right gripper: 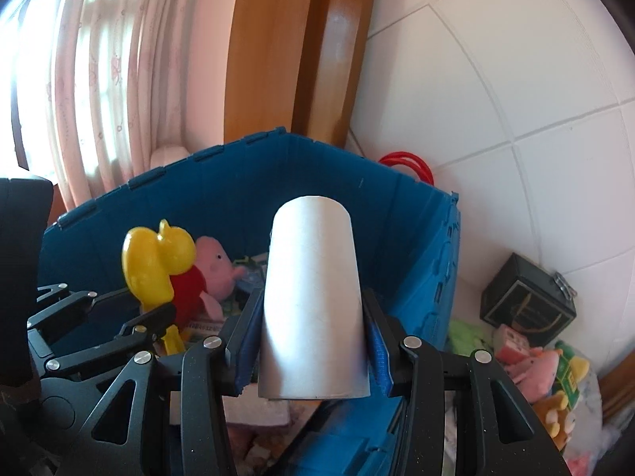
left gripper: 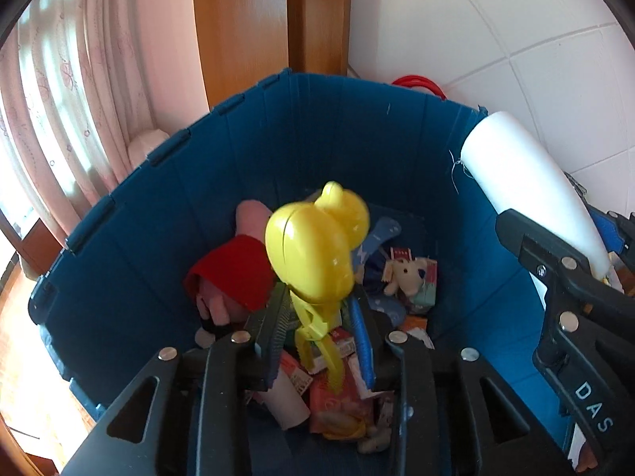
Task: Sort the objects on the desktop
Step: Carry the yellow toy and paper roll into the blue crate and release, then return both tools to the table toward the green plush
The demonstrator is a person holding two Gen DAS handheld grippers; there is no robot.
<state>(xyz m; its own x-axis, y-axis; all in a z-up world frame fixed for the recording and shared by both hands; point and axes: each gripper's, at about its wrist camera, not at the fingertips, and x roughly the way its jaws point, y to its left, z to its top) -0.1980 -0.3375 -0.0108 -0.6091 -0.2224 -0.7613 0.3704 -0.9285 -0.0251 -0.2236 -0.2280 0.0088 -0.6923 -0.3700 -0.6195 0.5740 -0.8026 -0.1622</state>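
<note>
Daylight enters from left through pink curtain (left gripper: 59, 91), blown out near window in both views. White tiled wall (right gripper: 496, 91) bright, evenly lit, grout lines bowed by fisheye. Black vignette at frame corners. Blue crate (left gripper: 317, 127) interior shaded, contents dim toward bottom. Yellow duck-shaped toy (left gripper: 313, 246) slightly motion-blurred, glossy highlights on top. White cylinder (right gripper: 313, 305) sunlit and overexposed in left wrist view, soft grey shading in right wrist view. Wooden door frame (right gripper: 333, 47) shows pale sheen.
</note>
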